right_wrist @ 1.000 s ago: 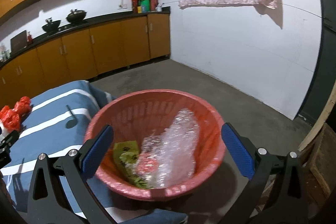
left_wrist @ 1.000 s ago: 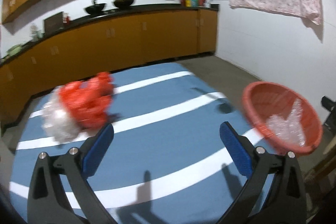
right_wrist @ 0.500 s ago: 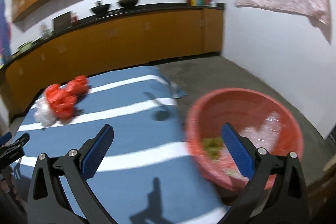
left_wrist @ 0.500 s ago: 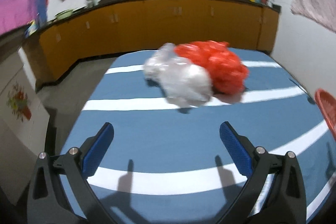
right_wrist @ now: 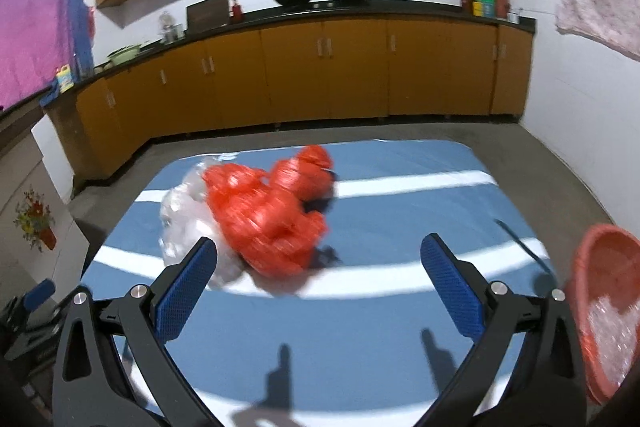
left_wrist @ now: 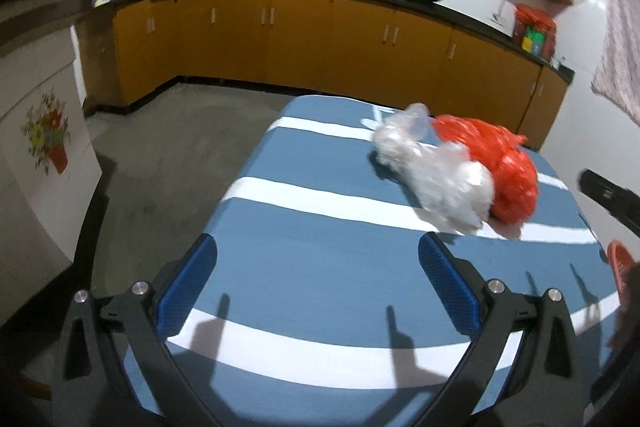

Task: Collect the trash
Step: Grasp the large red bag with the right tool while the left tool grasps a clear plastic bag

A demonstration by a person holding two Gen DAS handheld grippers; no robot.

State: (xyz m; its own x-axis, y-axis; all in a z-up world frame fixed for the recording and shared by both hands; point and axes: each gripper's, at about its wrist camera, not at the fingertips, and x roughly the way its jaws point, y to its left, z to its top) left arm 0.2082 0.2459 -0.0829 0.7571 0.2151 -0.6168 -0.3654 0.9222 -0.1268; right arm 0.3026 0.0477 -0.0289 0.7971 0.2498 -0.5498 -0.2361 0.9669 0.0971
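Right wrist view: red plastic bag [right_wrist: 276, 215] sits on the blue-and-white striped table [right_wrist: 400, 211], touching a clear plastic bag [right_wrist: 188, 223] on its left side. Both blurred, so we can't read finer detail. The pair lies ahead of our right gripper [right_wrist: 318, 285] and a bit left of centre; the clear bag nearly meets the left blue pad [right_wrist: 186, 291]. The clump's long axis runs roughly left-right across the jaws' opening, tilted up toward the far right. Right gripper is spread wide, nothing between the pads.

Left wrist view has the same two bags, clear plastic bag [left_wrist: 436, 179] nearer and red plastic bag [left_wrist: 496, 171] behind it, ahead and well off to the right of our left gripper [left_wrist: 318, 287]. Left gripper also spread wide, holding nothing.

We judge the right gripper is nearer and better lined up; a short push forward and slightly left should straddle the red bag. Risk: thin film, pads may catch only a fold, or drag the clear bag along.

Red plastic basket [right_wrist: 604, 311] sits at the table's right edge, just beside the right gripper. It holds crumpled clear plastic [right_wrist: 612, 327]; anything else inside is out of frame. Only a sliver of its rim [left_wrist: 620, 259] shows in the left view.
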